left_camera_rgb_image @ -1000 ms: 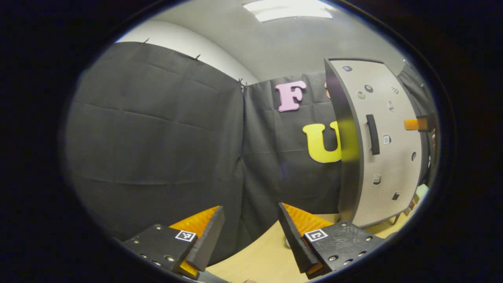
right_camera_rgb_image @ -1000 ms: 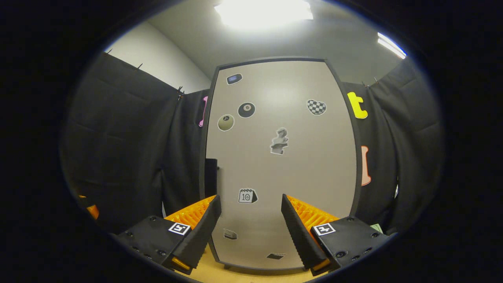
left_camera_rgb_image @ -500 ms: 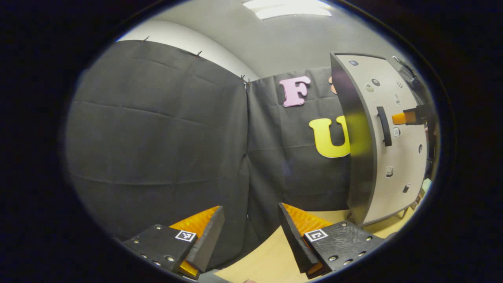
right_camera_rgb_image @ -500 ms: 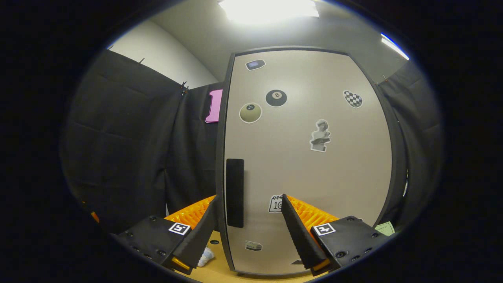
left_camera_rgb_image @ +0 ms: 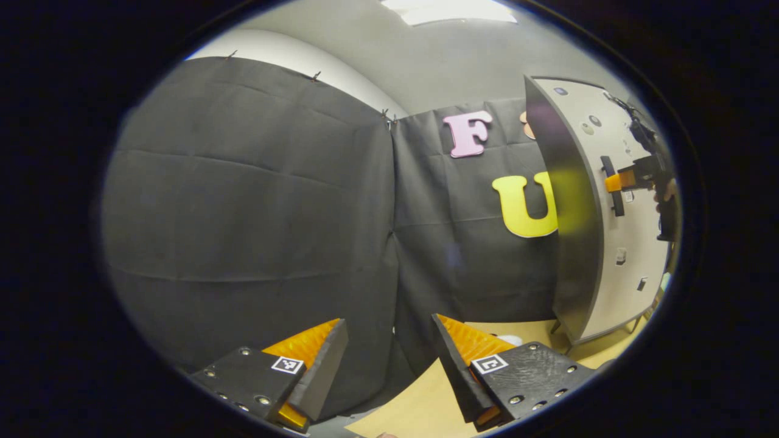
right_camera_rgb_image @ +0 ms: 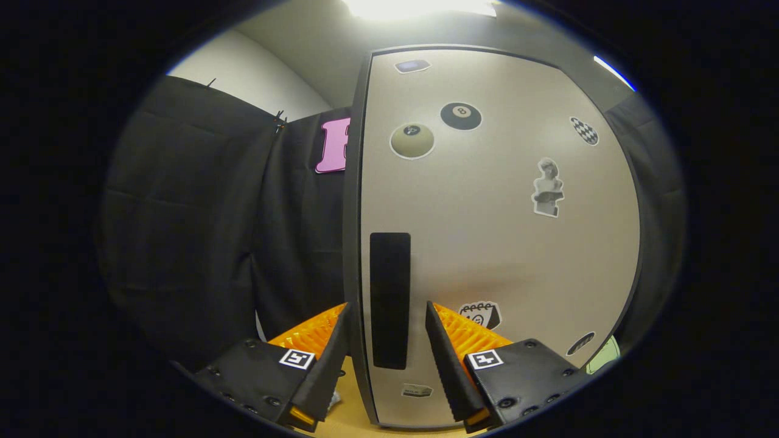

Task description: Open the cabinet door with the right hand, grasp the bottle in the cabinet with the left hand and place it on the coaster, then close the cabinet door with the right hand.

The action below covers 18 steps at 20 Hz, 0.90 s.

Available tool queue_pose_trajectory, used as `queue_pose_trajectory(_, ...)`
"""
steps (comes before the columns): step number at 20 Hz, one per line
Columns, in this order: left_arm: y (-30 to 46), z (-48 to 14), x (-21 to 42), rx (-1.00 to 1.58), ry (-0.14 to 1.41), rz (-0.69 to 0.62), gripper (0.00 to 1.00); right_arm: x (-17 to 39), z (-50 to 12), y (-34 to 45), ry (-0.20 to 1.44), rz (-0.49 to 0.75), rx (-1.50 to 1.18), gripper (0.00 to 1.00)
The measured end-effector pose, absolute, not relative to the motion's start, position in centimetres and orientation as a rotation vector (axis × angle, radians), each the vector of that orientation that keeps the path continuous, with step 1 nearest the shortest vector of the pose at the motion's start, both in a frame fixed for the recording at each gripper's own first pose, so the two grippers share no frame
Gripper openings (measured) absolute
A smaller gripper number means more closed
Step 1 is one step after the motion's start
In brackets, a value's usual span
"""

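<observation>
Cabinet door [right_camera_rgb_image: 499, 243] closed; right gripper [right_camera_rgb_image: 386, 353] spread astride its handle [right_camera_rgb_image: 389, 298]; left gripper [left_camera_rgb_image: 389, 359] spread, empty.

Number 8 on ball sticker [right_camera_rgb_image: 461, 115], cabinet door [right_camera_rgb_image: 499, 243].

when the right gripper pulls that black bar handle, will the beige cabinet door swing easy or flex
Probably swings rigidly: the beige flat-panel cabinet door looks like a stiff board. The black vertical bar handle sits near one edge, probably opposite the hinges, so leverage should be good. The open right gripper straddles it; the smooth bar might slip.
</observation>
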<state>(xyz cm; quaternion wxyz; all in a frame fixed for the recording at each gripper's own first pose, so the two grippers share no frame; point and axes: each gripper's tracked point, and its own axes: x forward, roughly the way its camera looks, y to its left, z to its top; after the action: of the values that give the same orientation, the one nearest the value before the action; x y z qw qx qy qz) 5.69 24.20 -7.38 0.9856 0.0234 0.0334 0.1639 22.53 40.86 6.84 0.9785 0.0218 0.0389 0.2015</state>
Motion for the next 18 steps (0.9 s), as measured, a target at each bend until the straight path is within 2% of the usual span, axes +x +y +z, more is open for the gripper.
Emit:
queue_pose_trajectory(1, 24.3, -7.4, 5.8, 0.045, 0.070, 0.330, 0.83, 22.8, 6.6, 41.1, 0.098, 0.403, 0.048, 0.76)
queue_pose_trajectory(4, 24.6, -7.4, 5.7, 0.046, 0.071, 0.332, 0.83, 23.8, 6.0, 41.7, 0.145, 0.398, 0.059, 0.70)
queue_pose_trajectory(7, 24.6, -7.6, 5.8, 0.041, 0.069, 0.332, 0.83, 23.9, 5.8, 41.2, 0.173, 0.372, 0.087, 0.35)
queue_pose_trajectory(8, 24.6, -7.5, 5.8, 0.037, 0.071, 0.331, 0.83, 23.9, 5.9, 41.1, 0.181, 0.374, 0.083, 0.38)
queue_pose_trajectory(10, 24.4, -7.5, 5.9, 0.027, 0.074, 0.324, 0.83, 23.7, 5.9, 41.0, 0.183, 0.374, 0.066, 0.19)
queue_pose_trajectory(11, 24.2, -7.4, 6.0, 0.023, 0.074, 0.319, 0.83, 23.6, 5.8, 41.1, 0.193, 0.383, 0.063, 0.18)
queue_pose_trajectory(12, 23.9, -7.4, 6.2, 0.022, 0.074, 0.314, 0.83, 23.8, 5.7, 41.1, 0.192, 0.394, 0.065, 0.12)
queue_pose_trajectory(18, 21.7, -5.9, 5.8, 0.042, 0.048, 0.281, 0.83, 22.1, 5.9, 40.6, 0.212, 0.475, 0.072, 0.12)
